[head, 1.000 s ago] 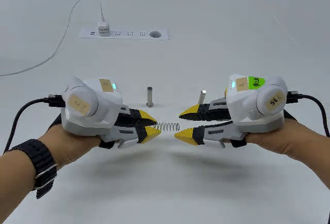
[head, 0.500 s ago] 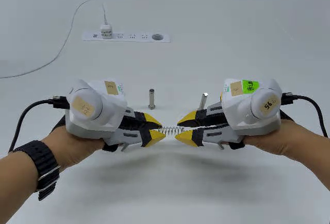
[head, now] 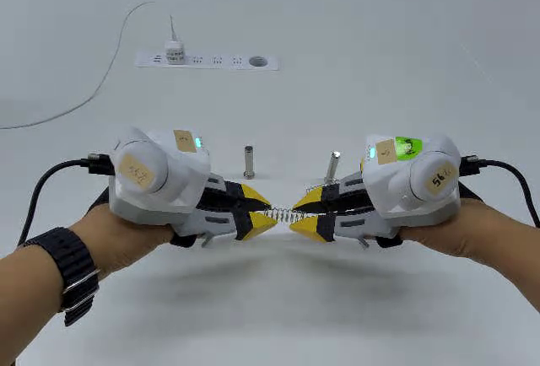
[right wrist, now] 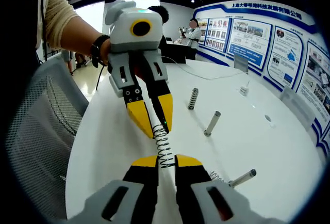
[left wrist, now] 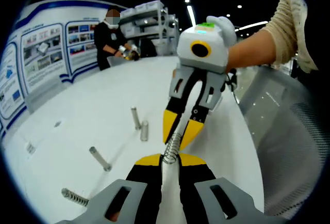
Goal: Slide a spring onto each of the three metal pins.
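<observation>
Head view: pin (head: pixel 249 162) just beyond the left tongs (head: pixel 268 212), second pin (head: pixel 332 166) beyond the right tongs (head: pixel 295 214), power strip (head: pixel 207 61) way back. Spring (head: pixel 282 214) sits between, both tongs pinching its ends.

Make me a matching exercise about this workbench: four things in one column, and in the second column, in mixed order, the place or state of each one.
1 spring
2 power strip
3 black watch
4 metal pin

A worn on a forearm
B stands upright on the table
C clamped between left gripper and right gripper
D holds a white charger

Pairs: 1-C, 2-D, 3-A, 4-B
</observation>
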The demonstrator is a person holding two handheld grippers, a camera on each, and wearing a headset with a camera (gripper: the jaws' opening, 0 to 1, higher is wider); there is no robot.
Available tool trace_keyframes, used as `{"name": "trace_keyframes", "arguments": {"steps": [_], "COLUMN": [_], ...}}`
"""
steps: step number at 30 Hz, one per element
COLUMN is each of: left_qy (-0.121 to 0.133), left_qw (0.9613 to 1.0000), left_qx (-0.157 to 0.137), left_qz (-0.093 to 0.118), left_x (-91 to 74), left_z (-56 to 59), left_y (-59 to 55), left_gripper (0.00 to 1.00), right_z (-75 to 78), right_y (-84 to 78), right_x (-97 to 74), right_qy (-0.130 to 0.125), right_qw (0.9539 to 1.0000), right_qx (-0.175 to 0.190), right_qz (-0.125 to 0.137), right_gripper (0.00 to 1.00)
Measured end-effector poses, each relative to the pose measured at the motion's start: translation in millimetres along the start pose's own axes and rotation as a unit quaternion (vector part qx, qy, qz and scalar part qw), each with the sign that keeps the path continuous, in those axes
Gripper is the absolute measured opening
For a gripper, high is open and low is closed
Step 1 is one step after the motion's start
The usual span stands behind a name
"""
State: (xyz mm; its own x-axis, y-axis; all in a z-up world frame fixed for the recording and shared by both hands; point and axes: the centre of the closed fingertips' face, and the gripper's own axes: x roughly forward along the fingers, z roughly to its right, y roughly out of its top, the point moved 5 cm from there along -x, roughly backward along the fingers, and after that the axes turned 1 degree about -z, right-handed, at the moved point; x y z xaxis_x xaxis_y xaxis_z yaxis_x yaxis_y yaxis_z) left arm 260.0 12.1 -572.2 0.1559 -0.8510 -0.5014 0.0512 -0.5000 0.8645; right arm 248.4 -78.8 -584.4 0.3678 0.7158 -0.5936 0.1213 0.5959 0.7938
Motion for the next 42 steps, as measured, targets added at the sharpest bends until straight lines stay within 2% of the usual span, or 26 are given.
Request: {"name": "trace_keyframes", "arguments": {"steps": [2,6,12,16,22,32,38,42], "left_qy": [-0.002,-0.005,-0.007,-0.007,-0.007,0.004,0.004,0.007], "left_qw": [1.0,0.9995,0.999,0.9977,0.9974,0.9948,0.9951,0.9949], "left_qx": [-0.001,-0.015,-0.019,-0.03,-0.028,-0.039,-0.04,-0.04], "left_qz": [0.004,0.027,0.041,0.061,0.066,0.094,0.09,0.092], "left_x": [-0.6,-2.8,-1.5,-2.0,0.2,0.4,2.8,3.0], "left_z": [1.1,1.5,2.1,2.0,3.2,1.0,2.0,1.2], "left_y": [1.8,10.8,19.2,27.9,32.7,40.0,38.8,38.9], "left_gripper": [0.11,0.11,0.1,0.1,0.09,0.1,0.12,0.11], "right_z": [-0.5,-0.8,0.1,0.3,-0.5,2.7,3.2,3.1], "right_y": [-0.9,-2.8,-2.4,-0.7,1.2,6.6,10.4,10.4], "right_x": [0.4,0.3,0.4,0.5,2.1,0.6,-0.1,0.5], "right_qy": [0.0,-0.002,-0.006,-0.006,-0.008,-0.015,-0.017,-0.017], "right_qw": [1.0,1.0,1.0,1.0,0.9999,0.9992,0.9986,0.9986], "right_qx": [-0.001,-0.003,0.0,0.002,0.006,0.025,0.028,0.029], "right_qz": [-0.001,-0.001,0.0,0.006,0.011,0.029,0.041,0.041], "right_gripper": [0.13,0.13,0.13,0.12,0.12,0.12,0.12,0.12]}}
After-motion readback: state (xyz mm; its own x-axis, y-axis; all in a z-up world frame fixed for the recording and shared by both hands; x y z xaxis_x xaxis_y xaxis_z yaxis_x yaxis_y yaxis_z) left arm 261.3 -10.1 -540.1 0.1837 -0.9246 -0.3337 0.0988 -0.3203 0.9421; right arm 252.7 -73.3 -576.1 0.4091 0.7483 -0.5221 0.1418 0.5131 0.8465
